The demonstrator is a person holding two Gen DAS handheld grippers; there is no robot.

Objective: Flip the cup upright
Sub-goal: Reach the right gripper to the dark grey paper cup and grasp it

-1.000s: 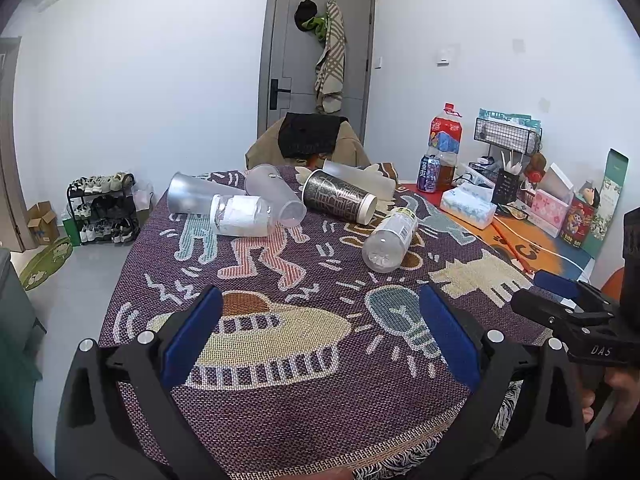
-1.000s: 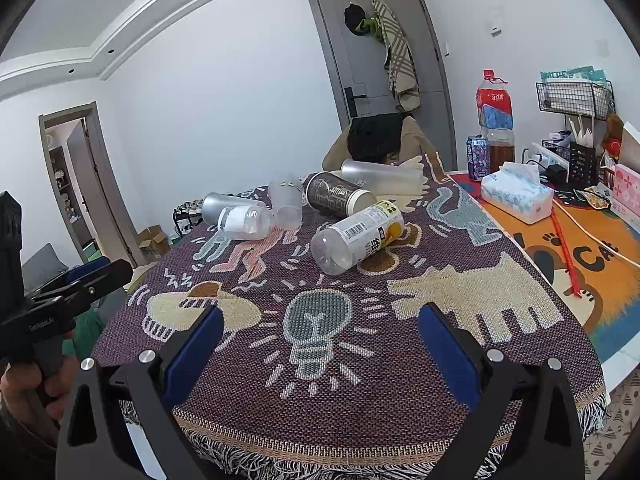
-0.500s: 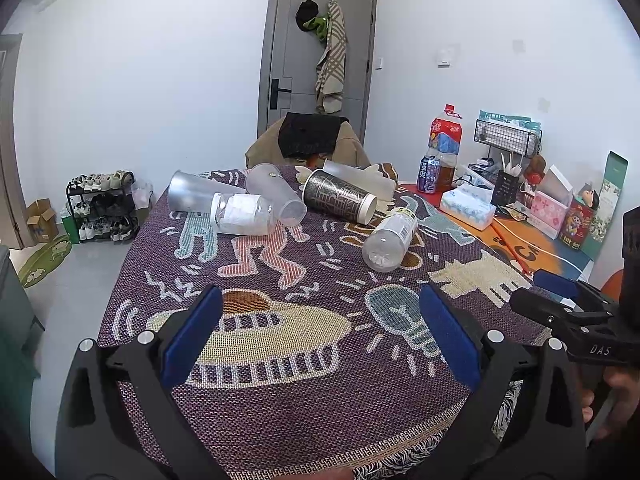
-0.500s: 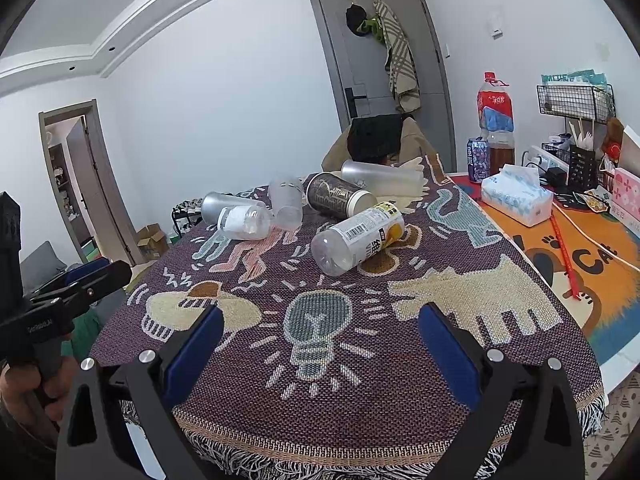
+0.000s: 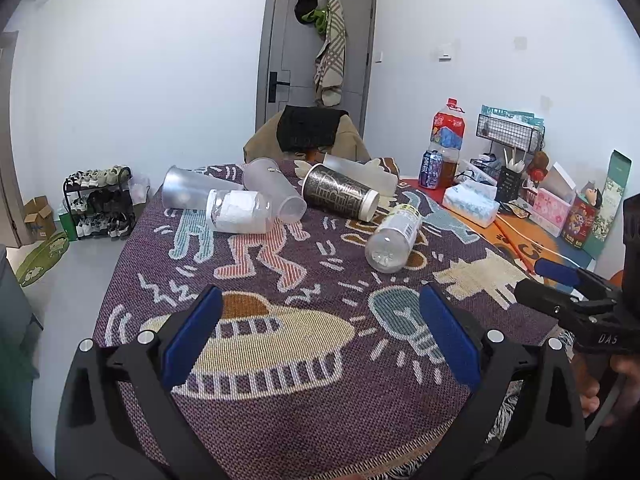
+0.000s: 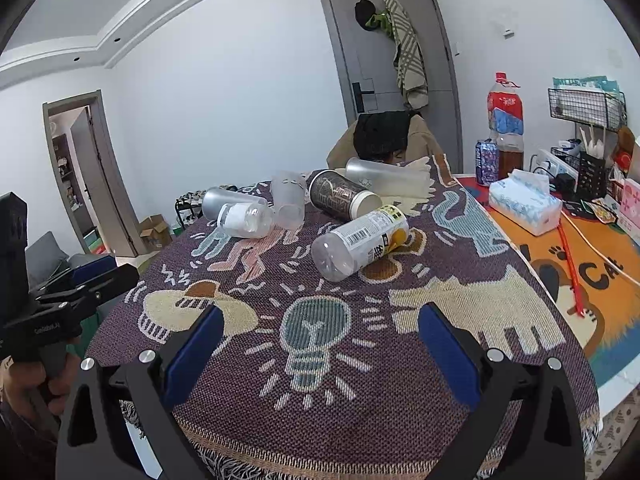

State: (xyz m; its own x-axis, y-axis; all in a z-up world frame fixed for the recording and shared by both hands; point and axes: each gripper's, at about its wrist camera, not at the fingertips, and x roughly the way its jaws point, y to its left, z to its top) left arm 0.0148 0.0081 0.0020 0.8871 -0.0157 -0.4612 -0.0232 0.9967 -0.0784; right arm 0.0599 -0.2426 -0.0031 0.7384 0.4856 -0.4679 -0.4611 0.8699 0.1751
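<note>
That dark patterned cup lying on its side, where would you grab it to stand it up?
Grip the dark cup across its round middle, coming from above. It lies with its white-rimmed mouth toward the tongs and other cups close beside it.

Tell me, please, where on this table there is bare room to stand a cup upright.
The near half of the patterned cloth is bare, from the lightbulb motif to the fringe, between both open grippers. Behind it, the labelled bottle, black cup and frosted cups crowd together.
</note>
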